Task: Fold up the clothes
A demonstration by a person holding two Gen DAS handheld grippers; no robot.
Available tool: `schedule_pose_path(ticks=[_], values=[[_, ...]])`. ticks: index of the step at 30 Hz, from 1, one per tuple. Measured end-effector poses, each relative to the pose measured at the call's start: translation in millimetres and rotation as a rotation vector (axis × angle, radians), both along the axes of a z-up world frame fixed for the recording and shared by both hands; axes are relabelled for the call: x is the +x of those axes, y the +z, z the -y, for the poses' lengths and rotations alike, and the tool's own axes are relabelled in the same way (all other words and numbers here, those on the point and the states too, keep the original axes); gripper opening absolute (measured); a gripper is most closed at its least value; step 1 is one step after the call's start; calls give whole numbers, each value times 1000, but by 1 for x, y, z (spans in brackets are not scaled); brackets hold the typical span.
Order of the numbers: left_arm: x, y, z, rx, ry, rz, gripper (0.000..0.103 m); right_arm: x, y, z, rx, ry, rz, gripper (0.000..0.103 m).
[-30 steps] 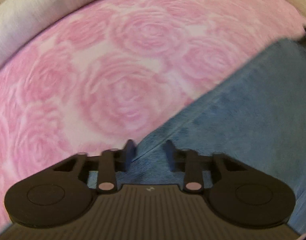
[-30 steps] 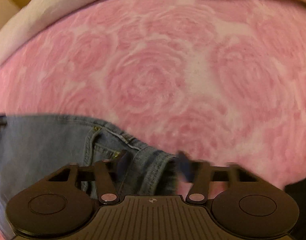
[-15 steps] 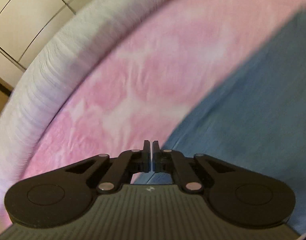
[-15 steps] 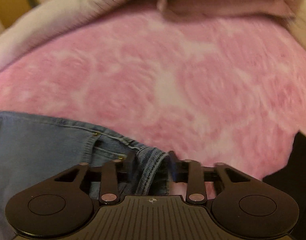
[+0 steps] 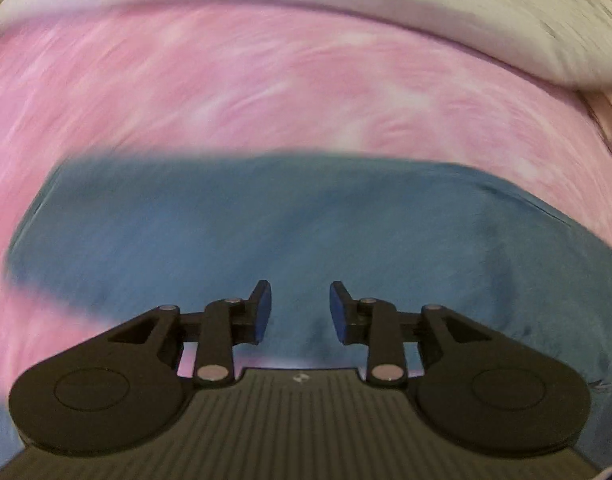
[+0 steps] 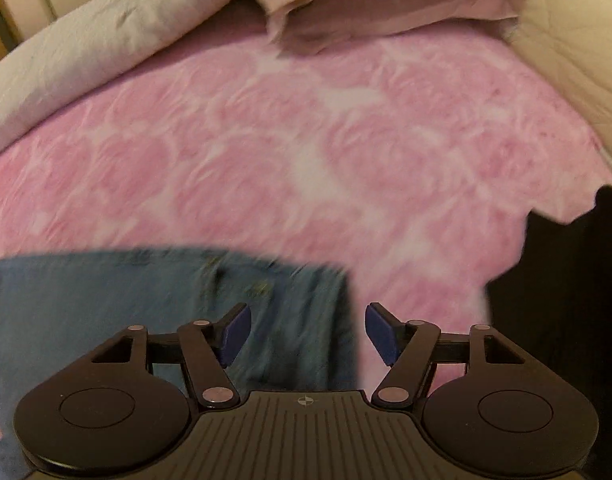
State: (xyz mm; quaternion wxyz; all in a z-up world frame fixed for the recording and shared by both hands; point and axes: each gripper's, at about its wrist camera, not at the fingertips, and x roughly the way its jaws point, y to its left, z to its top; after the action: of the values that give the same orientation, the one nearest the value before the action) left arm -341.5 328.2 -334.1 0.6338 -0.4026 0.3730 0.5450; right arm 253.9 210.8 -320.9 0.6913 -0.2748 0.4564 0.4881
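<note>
Left wrist view shows the left gripper [image 5: 301, 312] with its fingers spread apart and nothing between them, over blue jeans [image 5: 306, 236] that fill the middle and lower frame on a pink rose-print bedspread [image 5: 266, 92]. Right wrist view has the right gripper [image 6: 305, 336] spread wide and holding nothing, the jeans [image 6: 106, 304] at lower left, a pale duvet [image 6: 106, 28] at upper left, and a folded pinkish pillow [image 6: 386, 4] at the top.

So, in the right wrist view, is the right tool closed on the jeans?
No, the right tool stands wide open above the jeans, its blue pads apart and holding nothing.
</note>
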Motion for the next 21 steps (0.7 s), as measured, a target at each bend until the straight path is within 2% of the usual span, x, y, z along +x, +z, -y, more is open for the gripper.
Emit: schedule_pose_path(ticks=[4,7,9,12,14,15,18,21], values=[[-93,0,24,-19,283,42,34,-41,-1,1,-35,24,-38,67],[-154,-11,23,-9,505,171,35,-77,-6,-2,-36,32,-49,67],[-176,-22,13,14,590,252,35,-100,-5,-7,-37,35,-46,67],[-197,-41,-7,38,640,325,32,-128,0,-10,-36,41,-25,67],[-205,-54,-24,35,636,356,13,-141,3,-11,-38,31,-12,67],[-203,-53,-35,60,586,352,7,-146,5,-9,-39,18,-7,67],[-190,-35,-69,184,353,291,3,-161,13,1,-36,-30,-3,67],[-189,1,-105,326,204,296,3,-172,21,13,-22,-86,-7,67]])
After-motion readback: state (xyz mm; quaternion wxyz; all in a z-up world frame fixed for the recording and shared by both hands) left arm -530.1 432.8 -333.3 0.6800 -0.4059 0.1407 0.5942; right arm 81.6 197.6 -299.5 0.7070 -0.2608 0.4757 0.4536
